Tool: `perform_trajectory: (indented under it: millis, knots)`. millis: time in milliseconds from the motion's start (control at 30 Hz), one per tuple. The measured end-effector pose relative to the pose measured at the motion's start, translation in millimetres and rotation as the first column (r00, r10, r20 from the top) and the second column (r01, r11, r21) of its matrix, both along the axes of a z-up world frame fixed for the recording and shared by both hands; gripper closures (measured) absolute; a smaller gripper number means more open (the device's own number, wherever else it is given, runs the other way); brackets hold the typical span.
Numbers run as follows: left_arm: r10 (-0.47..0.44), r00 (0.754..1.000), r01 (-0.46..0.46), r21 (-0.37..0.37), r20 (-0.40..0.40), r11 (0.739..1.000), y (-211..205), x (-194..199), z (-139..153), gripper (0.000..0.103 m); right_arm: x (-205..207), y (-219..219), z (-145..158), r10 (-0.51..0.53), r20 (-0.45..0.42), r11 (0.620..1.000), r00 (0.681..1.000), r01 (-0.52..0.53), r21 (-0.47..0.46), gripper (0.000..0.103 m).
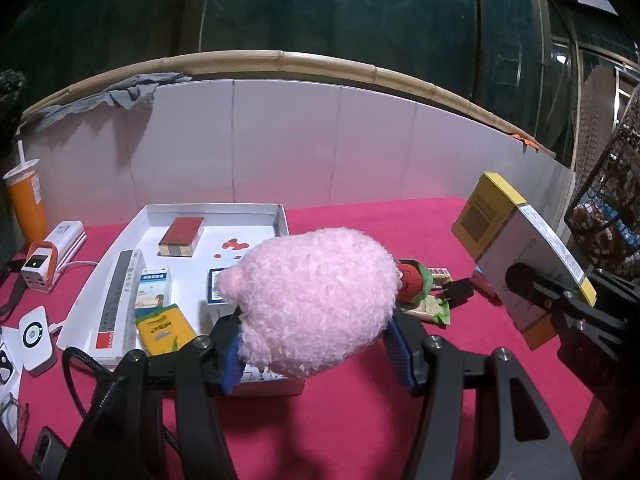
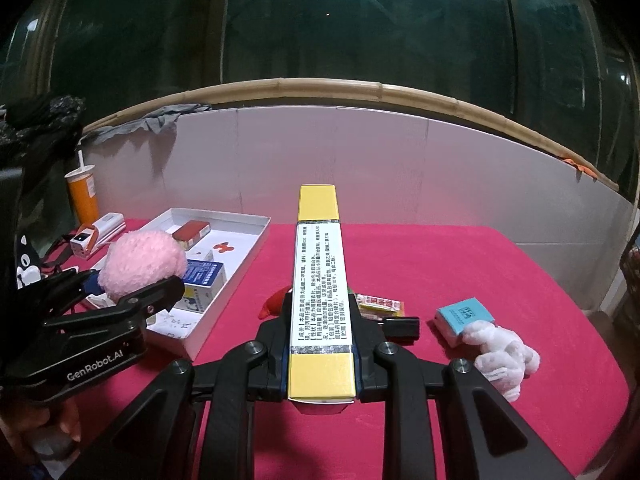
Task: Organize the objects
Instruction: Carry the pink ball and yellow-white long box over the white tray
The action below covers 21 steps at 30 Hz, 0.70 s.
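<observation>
Gripping a pink plush ball [image 1: 316, 300] between blue pads, the left gripper [image 1: 316, 354] hangs over the near corner of the white tray [image 1: 212, 210]. The right gripper [image 2: 322, 354] clamps a long yellow-ended box [image 2: 320, 280], lifted at three o'clock from the tray. The plush probably goes in first: lower it toward bare tray floor at eleven o'clock, clear of the blue-and-white carton [image 2: 204, 276], before releasing.

A home corner: pink-clothed table [image 2: 460, 264], orange drink cup [image 1: 27, 204], dark window glass [image 2: 360, 28] behind.
</observation>
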State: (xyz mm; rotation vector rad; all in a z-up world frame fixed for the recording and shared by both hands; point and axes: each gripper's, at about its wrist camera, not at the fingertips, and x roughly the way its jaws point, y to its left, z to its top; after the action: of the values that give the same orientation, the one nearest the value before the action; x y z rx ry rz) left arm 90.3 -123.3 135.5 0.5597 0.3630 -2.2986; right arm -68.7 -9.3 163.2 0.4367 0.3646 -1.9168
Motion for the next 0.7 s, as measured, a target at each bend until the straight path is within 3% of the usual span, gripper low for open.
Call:
perform_trajectory:
  millis: [700]
  knots:
    - [0.046,0.998,-0.046,0.003,-0.05,0.999,-15.5,32.3,5.8,0.045,38.2,-24.0,-0.6,0.086,-0.026,0.996,0.996,-0.085,0.04,0.08]
